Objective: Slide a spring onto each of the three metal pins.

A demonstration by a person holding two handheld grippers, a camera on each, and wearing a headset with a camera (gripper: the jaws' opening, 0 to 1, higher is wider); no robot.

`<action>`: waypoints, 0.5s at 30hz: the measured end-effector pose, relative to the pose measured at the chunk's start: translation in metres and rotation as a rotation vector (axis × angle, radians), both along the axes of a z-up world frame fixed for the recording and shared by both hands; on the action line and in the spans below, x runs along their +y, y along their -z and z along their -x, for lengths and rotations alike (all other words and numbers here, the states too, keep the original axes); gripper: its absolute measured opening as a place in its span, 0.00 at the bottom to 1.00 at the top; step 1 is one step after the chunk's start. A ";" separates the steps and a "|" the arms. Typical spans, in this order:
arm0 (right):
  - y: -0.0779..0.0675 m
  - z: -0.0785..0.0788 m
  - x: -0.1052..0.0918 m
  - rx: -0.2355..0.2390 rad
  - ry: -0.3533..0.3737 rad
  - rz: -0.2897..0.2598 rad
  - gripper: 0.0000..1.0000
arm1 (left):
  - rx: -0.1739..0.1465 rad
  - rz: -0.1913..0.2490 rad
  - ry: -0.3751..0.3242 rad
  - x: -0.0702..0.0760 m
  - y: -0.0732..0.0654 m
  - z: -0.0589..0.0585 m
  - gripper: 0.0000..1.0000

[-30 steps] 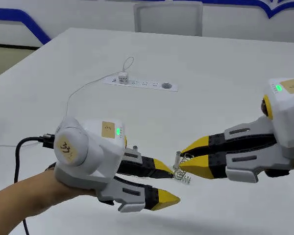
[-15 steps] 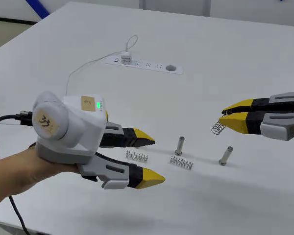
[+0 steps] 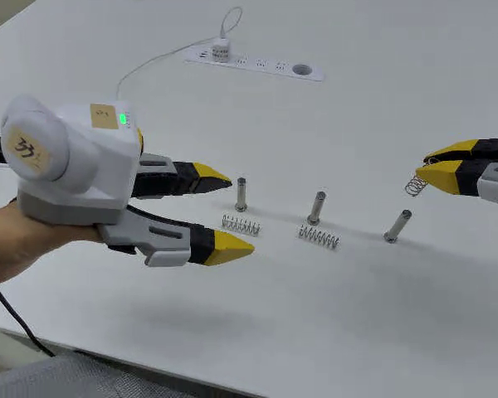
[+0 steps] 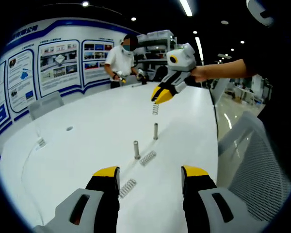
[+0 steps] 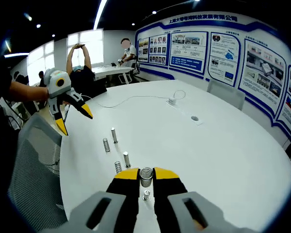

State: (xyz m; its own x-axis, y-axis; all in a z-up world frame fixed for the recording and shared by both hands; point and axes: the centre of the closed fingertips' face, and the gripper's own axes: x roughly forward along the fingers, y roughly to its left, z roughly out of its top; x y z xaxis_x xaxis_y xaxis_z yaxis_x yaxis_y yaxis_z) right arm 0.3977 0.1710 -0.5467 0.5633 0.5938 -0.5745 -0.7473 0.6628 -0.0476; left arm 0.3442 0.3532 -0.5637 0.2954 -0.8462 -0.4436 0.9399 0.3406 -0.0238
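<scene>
In the head view a hand (image 3: 17, 240) comes in at 9 o'clock and holds the left tool (image 3: 241, 212) level above the white surface (image 3: 232, 332). Its yellow tips point toward 3 o'clock and stand wide apart with nothing between them. The round end cap bears a handwritten "33". The tan sticker (image 3: 104, 114) on top is too small to read, and a green light glows beside it. Just past the tips the left pin (image 3: 241, 194) stands upright, with the first loose spring (image 3: 241, 225) lying at its 6 o'clock. The middle pin (image 3: 316, 207) has the second loose spring (image 3: 319, 237) lying at its 6 o'clock. The right pin (image 3: 397, 225) stands bare. At its 1 o'clock the right tool (image 3: 422, 166) reaches in from 3 o'clock, off the surface, its tips clamped on the held spring (image 3: 415, 185), which hangs toward 7 o'clock. A power strip (image 3: 257, 64) lies at 12 o'clock. In the right gripper view the wall boards (image 5: 223, 53) carry Chinese headings I cannot read with certainty
</scene>
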 end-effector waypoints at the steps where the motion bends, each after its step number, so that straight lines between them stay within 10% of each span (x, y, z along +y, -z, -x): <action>1: 0.002 0.001 0.000 0.005 0.002 0.000 0.10 | 0.001 0.001 -0.004 0.001 0.000 -0.001 0.53; 15: 0.023 -0.001 -0.002 0.038 0.032 0.031 0.10 | -0.002 -0.008 -0.011 0.005 0.007 -0.004 0.57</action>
